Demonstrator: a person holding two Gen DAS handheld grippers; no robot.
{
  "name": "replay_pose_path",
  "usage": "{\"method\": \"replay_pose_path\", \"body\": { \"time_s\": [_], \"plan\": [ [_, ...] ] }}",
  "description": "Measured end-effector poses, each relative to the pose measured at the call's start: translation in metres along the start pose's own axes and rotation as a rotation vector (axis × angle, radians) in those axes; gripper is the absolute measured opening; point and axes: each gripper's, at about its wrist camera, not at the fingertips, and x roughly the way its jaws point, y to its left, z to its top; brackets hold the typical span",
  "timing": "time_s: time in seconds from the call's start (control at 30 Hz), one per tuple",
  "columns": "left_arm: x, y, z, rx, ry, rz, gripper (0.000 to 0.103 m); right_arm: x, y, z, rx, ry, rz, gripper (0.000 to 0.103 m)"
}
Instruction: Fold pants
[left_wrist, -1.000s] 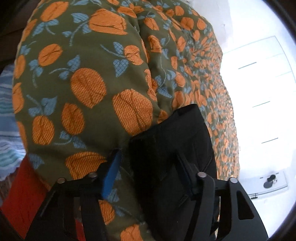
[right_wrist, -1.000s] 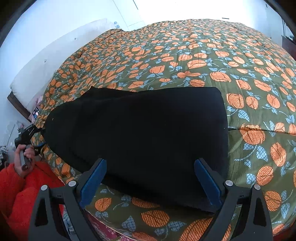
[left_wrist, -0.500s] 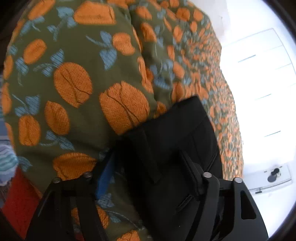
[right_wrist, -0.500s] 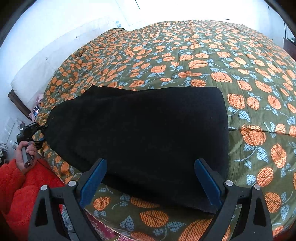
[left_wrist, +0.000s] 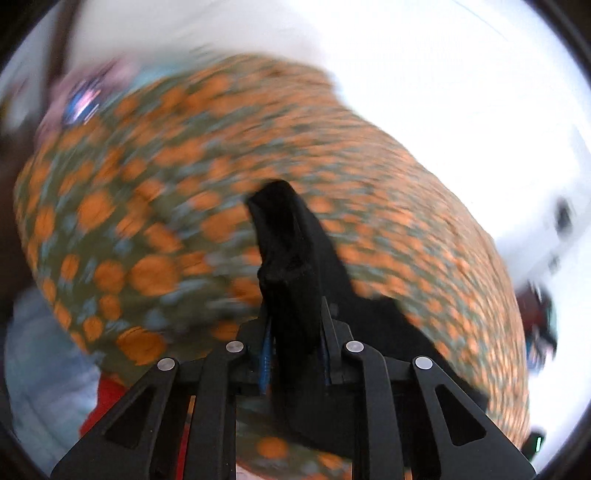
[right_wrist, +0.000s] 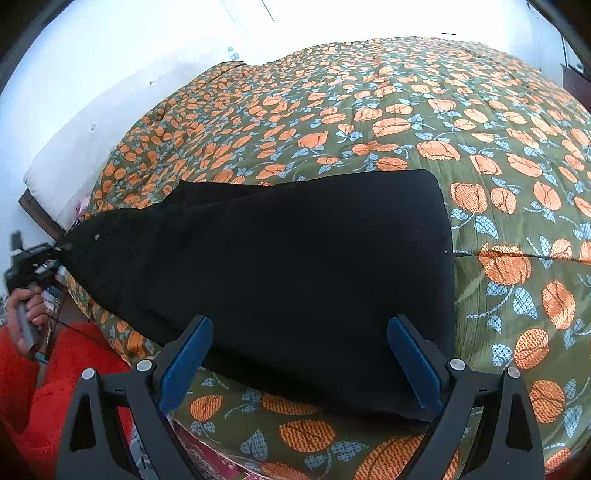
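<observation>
Since half a second ago, the left gripper (left_wrist: 293, 332) has been closed on one end of the black pants (right_wrist: 295, 273) and swung upward, and its view is now heavily blurred. In that view, a bunched black fold is seen pinched between the narrow jaws, rising toward 12 o'clock. In the right wrist view, the right gripper (right_wrist: 299, 363) is held wide, grasping nothing, with the pants lying just beyond its tips. The garment is spread flat on the floral bedspread (right_wrist: 498, 155), its lifted end toward 9 o'clock. The task is judged early: the lengthwise fold appears done, the crosswise fold is only being started.
</observation>
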Motion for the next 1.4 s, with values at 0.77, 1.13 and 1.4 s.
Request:
{"method": "replay_pose_path", "body": {
  "time_s": [0.77, 1.13, 1.4],
  "plan": [
    [0.026, -0.201, -0.121, 0.668, 0.192, -0.194, 0.076, -0.069, -0.052, 0.014, 0.171, -0.214, -0.034, 0.095],
    [0.116, -0.140, -0.142, 0.476, 0.322, -0.047, 0.010, -0.052, -0.014, 0.014, 0.083, -0.156, 0.076, 0.095],
    [0.109, -0.153, -0.150, 0.507, 0.317, -0.121, 0.002, -0.003, -0.006, 0.054, 0.184, 0.062, 0.408, 0.094]
  ]
}}
